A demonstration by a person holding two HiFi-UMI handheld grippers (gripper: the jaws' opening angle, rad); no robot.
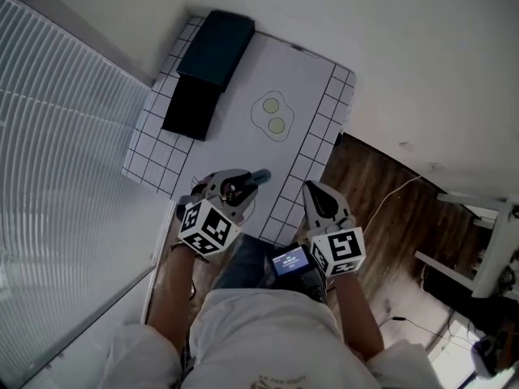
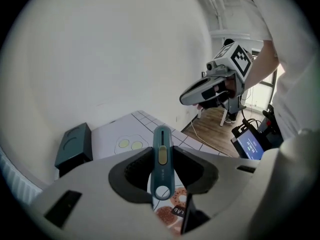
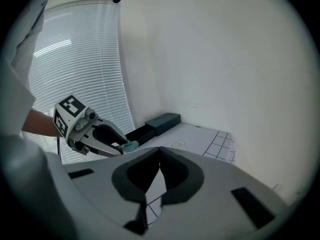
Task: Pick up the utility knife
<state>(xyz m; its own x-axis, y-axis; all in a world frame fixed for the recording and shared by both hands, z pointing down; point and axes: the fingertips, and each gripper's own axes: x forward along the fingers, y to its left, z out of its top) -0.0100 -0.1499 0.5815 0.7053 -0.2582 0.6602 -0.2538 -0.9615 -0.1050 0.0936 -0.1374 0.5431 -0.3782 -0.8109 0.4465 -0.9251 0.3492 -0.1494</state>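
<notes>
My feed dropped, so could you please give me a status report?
Left hand-held gripper shut on utility knife. Right hand-held gripper shut, empty. Nothing in the way.

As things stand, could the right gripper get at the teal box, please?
Probably yes: the right gripper is empty, and nothing stands on the mat between it and the teal box.
</notes>
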